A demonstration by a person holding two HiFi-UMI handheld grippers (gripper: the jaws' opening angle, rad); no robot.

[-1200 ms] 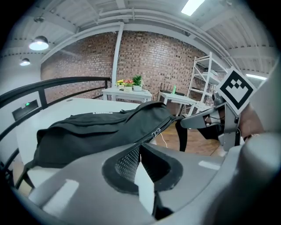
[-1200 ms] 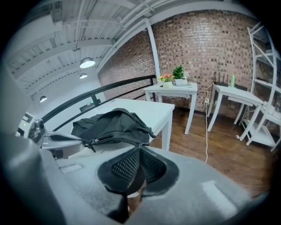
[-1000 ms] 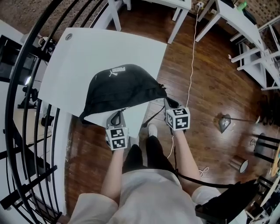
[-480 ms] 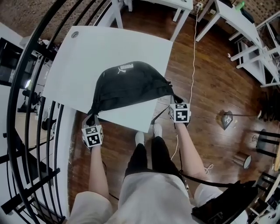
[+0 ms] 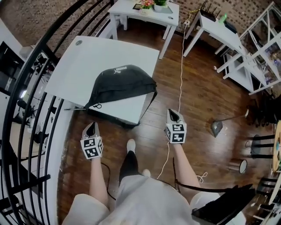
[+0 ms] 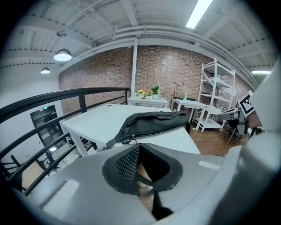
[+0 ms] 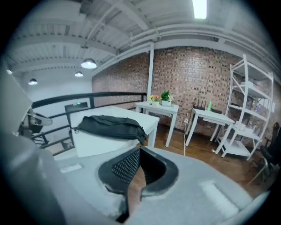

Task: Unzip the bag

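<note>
The white table [image 5: 88,57] is the main obstacle. Its near edge faces the person, and both grippers hang off that edge over the wooden floor [image 5: 206,101], well clear of the tabletop. The left gripper [image 5: 91,128] is just off the table's near edge. Its jaws are closing, tips almost together, with nothing between them. The right gripper [image 5: 173,115] hangs off the table's near right corner. Its jaws are also closing to a near-meeting point, and they too are empty.

The black bag [image 5: 123,83] lies on the table's near right part, with its right end at the table's right edge. A strap [image 5: 148,103] drops over that corner toward the floor, and a zip pull [image 5: 97,106] rests near the table's front edge.

A black railing [image 5: 37,92] curves close along the table's left side, leaving little room there. To the right of the table the floor is open, crossed by a white cable [image 5: 180,70]. Beyond the table's far side stands a smaller white table [image 5: 127,6]. Further right of it is a second one [image 5: 217,30], then a white shelf unit [image 5: 259,48]. The table's top is plain white and bare around the bag.
</note>
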